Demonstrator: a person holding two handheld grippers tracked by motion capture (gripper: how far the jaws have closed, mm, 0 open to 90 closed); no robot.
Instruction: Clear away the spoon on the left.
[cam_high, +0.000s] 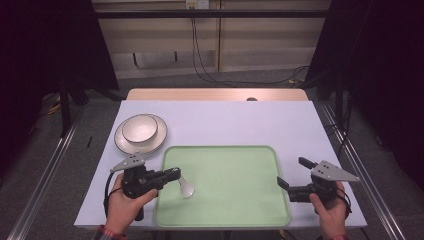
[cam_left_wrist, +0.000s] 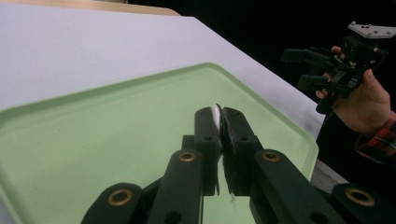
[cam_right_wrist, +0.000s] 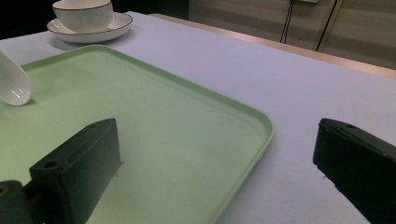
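A: Over the tray's left part, what is the left gripper (cam_high: 176, 173) doing?

B: It is pinching a white spoon (cam_high: 186, 187) by the handle. In the left gripper view the jaws are pressing together on a thin white edge (cam_left_wrist: 216, 113), and the spoon's bowl is hanging just above the green tray (cam_high: 240, 200), or perhaps touching it (the high view is not settling which).

A: And the right gripper (cam_high: 291, 174)?

B: Its jaws are standing spread, with nothing between them. It is sitting at the tray's right edge, over the white table (cam_high: 225, 120), with the person's right hand (cam_high: 329, 210) wrapping its body.

A: Anything else standing on the table?

B: A bowl (cam_high: 140, 128) is sitting on a plate (cam_high: 159, 136) beyond the tray's far left corner, well apart from both grippers. The right gripper view is showing the spoon's bowl (cam_right_wrist: 14, 85) at its left margin, over the tray.
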